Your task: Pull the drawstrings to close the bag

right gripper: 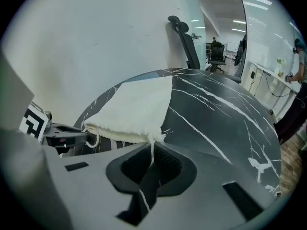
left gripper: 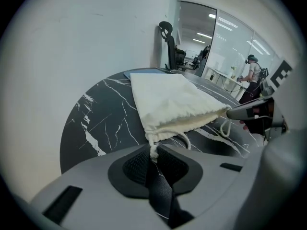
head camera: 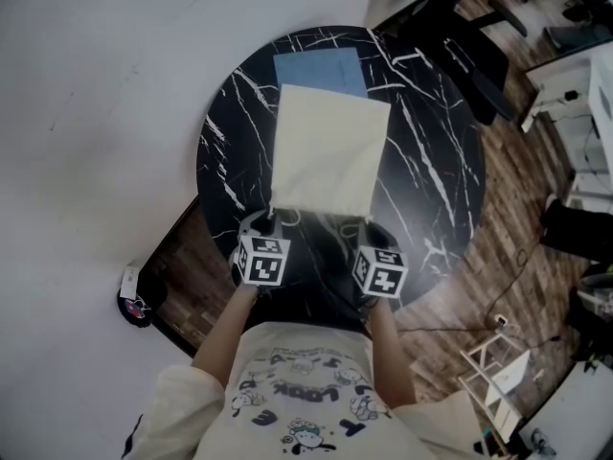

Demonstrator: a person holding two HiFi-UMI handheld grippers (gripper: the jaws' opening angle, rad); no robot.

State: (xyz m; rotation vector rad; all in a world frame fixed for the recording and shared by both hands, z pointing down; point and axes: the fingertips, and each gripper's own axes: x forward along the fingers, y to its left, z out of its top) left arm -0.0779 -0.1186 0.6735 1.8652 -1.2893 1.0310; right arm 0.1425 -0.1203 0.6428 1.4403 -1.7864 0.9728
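Observation:
A cream drawstring bag point(head camera: 330, 151) lies flat on the round black marble table point(head camera: 436, 171), its gathered mouth toward me. My left gripper point(head camera: 268, 220) sits at the mouth's left corner. In the left gripper view its jaws point(left gripper: 154, 161) are shut on the left drawstring point(left gripper: 154, 150), whose knot sits at the pads. My right gripper point(head camera: 370, 226) is at the right corner. The right gripper view shows it point(right gripper: 152, 166) shut on the thin right drawstring point(right gripper: 152, 150), which runs straight up to the bag point(right gripper: 134, 107). A loose loop of cord point(left gripper: 186, 139) hangs along the mouth.
A blue sheet point(head camera: 316, 69) lies under the bag's far end. A black office chair point(head camera: 460, 36) stands beyond the table by the white wall. The table's near edge is right under both grippers, with wooden floor point(head camera: 498, 257) to the right.

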